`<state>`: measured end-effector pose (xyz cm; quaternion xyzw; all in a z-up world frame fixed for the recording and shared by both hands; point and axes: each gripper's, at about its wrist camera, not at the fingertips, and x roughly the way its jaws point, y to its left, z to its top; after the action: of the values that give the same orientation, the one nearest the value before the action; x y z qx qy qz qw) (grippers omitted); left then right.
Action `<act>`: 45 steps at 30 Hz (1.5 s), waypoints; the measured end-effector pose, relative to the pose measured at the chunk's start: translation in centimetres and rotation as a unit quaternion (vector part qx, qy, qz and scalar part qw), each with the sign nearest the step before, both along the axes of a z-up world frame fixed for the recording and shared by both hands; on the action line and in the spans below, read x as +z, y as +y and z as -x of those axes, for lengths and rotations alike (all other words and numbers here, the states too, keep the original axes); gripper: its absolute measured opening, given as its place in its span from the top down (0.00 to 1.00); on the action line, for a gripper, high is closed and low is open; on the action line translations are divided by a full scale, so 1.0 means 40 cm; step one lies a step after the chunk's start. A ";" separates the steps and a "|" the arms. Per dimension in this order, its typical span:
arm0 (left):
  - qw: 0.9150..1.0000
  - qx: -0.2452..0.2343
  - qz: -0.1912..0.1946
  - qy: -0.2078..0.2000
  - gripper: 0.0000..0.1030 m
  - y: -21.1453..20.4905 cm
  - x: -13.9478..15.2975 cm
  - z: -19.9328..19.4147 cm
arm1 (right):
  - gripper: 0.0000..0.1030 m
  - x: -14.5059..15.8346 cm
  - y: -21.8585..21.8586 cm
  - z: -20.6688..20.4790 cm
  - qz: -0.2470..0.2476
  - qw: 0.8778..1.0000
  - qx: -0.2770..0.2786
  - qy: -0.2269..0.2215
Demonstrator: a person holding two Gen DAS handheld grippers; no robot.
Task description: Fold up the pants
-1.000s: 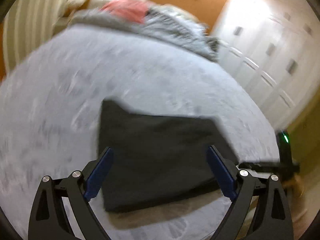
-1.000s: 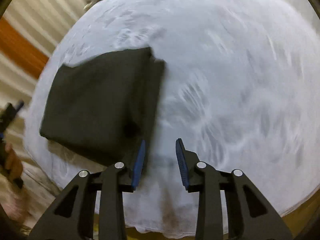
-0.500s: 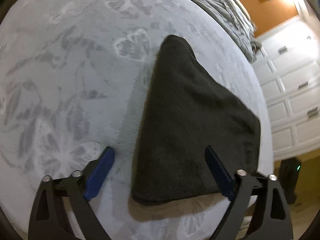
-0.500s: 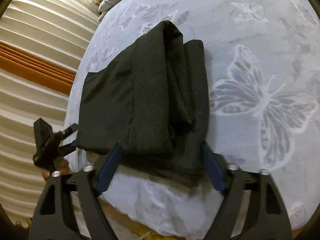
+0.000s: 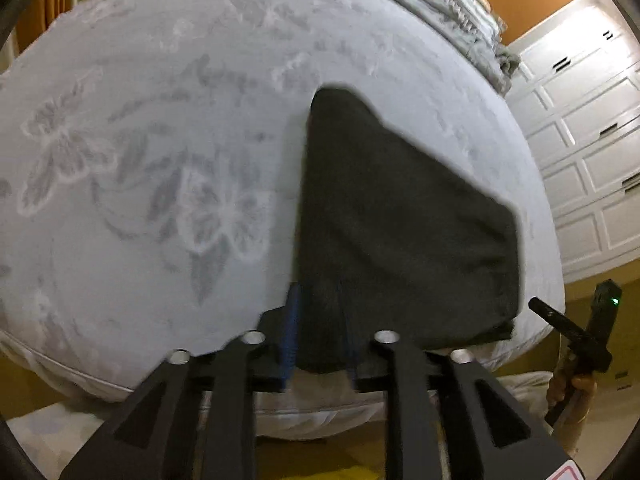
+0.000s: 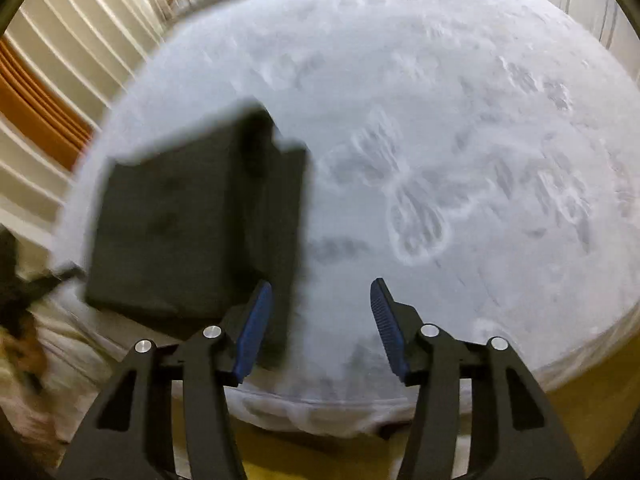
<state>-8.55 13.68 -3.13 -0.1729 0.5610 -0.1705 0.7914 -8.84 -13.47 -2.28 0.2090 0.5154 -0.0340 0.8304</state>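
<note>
Dark folded pants (image 5: 400,216) lie near the front edge of the butterfly-print bed (image 5: 160,160), already reduced to a compact stack. The left claw (image 5: 318,332) is closing with the near left corner of the stack between its pads, whereas the right claw (image 6: 320,328) is opening, with only bedcover between its pads, just right of the stack. For a clean grip, the left pads should probably catch every layer at that corner before lifting.
</note>
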 end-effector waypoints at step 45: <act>0.976 -0.085 -0.163 -0.115 0.37 -0.255 -0.032 0.006 | 0.69 -0.074 0.139 -0.056 0.095 0.994 0.054 0.005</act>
<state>-8.77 3.46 -4.43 0.0273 0.4995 -0.1619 0.8506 -6.62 -7.90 -5.23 0.1010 0.5243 -0.0385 0.8447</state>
